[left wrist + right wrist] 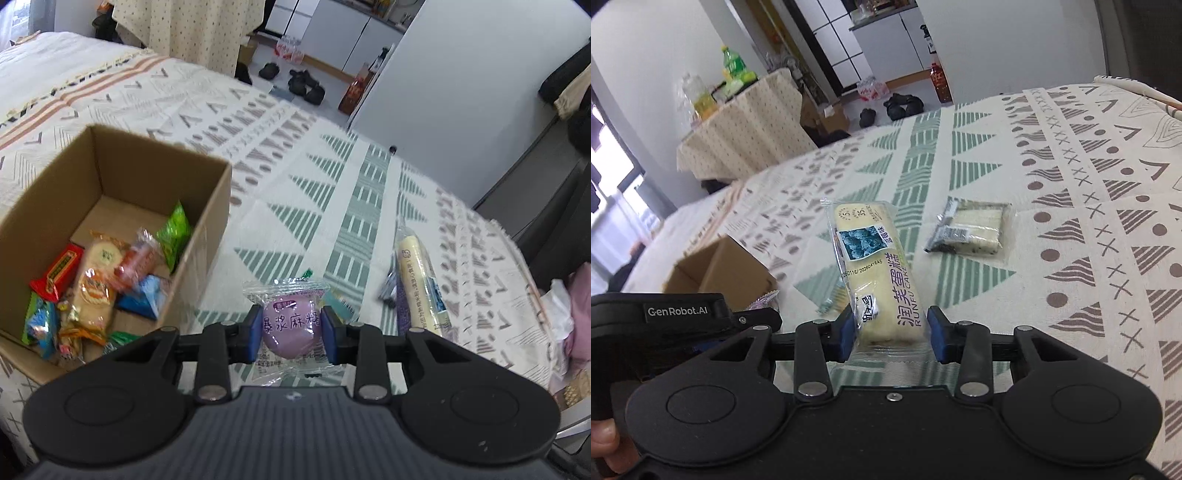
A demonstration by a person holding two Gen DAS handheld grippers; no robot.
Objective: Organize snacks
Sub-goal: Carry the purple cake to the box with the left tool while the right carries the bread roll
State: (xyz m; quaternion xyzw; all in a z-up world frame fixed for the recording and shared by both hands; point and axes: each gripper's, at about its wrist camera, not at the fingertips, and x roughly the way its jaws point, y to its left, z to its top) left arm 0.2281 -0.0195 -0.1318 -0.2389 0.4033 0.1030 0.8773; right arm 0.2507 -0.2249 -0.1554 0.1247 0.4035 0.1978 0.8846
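My left gripper (291, 331) is shut on a purple mochi packet (289, 325), held above the patterned bedspread to the right of an open cardboard box (218, 206) that holds several wrapped snacks (99, 280). My right gripper (892, 332) has its pads on both sides of a long yellow cake packet (875, 266), which also shows in the left wrist view (419, 280); the right pad stands slightly off the wrapper. A flat sesame snack packet (971, 229) lies on the bedspread beyond it. The left gripper's body (679, 317) shows at the left of the right wrist view.
The bedspread (332, 192) covers a bed. Beyond its far edge are shoes on the floor (303, 83), a draped table (746, 125) with bottles, and white cabinets. Pink cloth (576, 321) lies at the bed's right edge.
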